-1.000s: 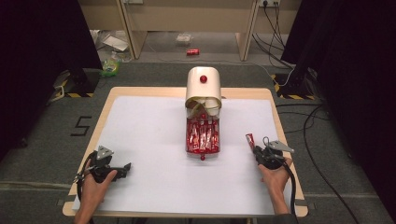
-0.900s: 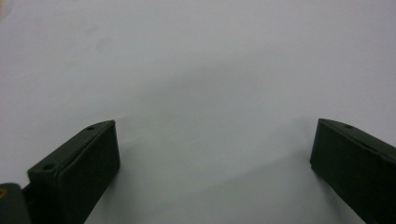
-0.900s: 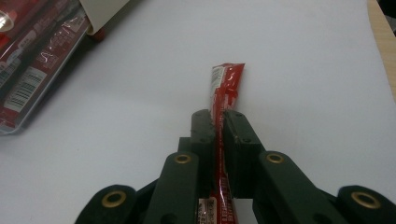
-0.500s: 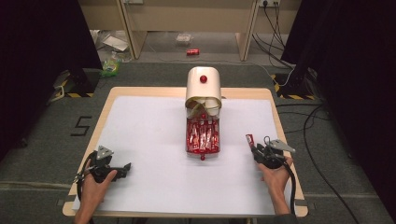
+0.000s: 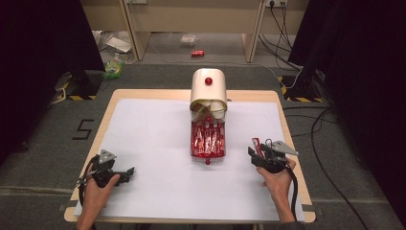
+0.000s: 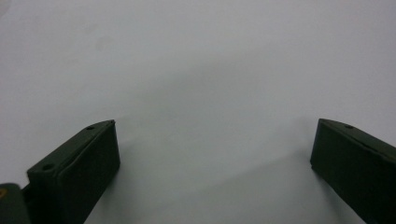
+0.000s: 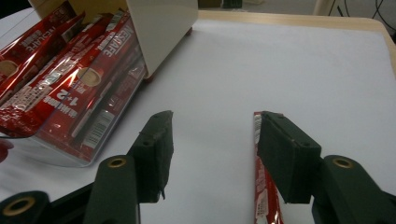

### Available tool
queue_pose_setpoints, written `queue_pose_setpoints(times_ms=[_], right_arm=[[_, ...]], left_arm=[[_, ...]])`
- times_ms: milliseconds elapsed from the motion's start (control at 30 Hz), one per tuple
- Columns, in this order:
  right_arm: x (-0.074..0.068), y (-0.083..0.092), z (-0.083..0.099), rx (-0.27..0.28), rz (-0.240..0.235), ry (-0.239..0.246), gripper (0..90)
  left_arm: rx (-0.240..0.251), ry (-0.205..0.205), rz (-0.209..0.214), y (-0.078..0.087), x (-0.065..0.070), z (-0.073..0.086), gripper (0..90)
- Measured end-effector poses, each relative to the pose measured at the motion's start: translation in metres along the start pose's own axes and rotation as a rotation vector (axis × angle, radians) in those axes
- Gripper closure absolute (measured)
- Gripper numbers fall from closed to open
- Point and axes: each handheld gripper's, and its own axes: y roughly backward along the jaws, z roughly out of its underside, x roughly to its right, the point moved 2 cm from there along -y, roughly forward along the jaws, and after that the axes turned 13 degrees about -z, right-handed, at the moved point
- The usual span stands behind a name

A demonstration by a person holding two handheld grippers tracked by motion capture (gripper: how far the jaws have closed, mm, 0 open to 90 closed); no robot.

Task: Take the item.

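Since the earlier frame my right tool (image 5: pixel 253 152) has lifted slightly and its jaws have just been opening, leaving the red sachet (image 5: pixel 257 145) on the counter (image 5: pixel 143 134). From the high view, my left tool (image 5: pixel 125 171) rests idle at the near left. In the left gripper view its jaws stand wide apart over bare white surface. In the right gripper view the sachet (image 7: pixel 262 186) lies beside the right-hand jaw, unclamped, apparently set apart from the clear drawer (image 7: pixel 60 156) of sachets.

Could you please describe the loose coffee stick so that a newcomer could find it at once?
Start from the cream dispenser and its clear drawer of red sachets. The loose coffee stick lies alone on the white sheet, by the right gripper.
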Motion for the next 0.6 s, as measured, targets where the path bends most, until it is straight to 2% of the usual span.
queue_pose_setpoints(times_ms=[200,600], right_arm=[[-0.005,-0.001,-0.001,0.001,-0.024,-0.012,39.0],[-0.025,-0.005,0.0,-0.015,-0.065,0.023,33.7]], left_arm=[[0.0,0.0,0.0,0.0,0.0,0.0,0.5],[0.0,0.0,-0.001,0.0,0.0,0.0,0.5]])
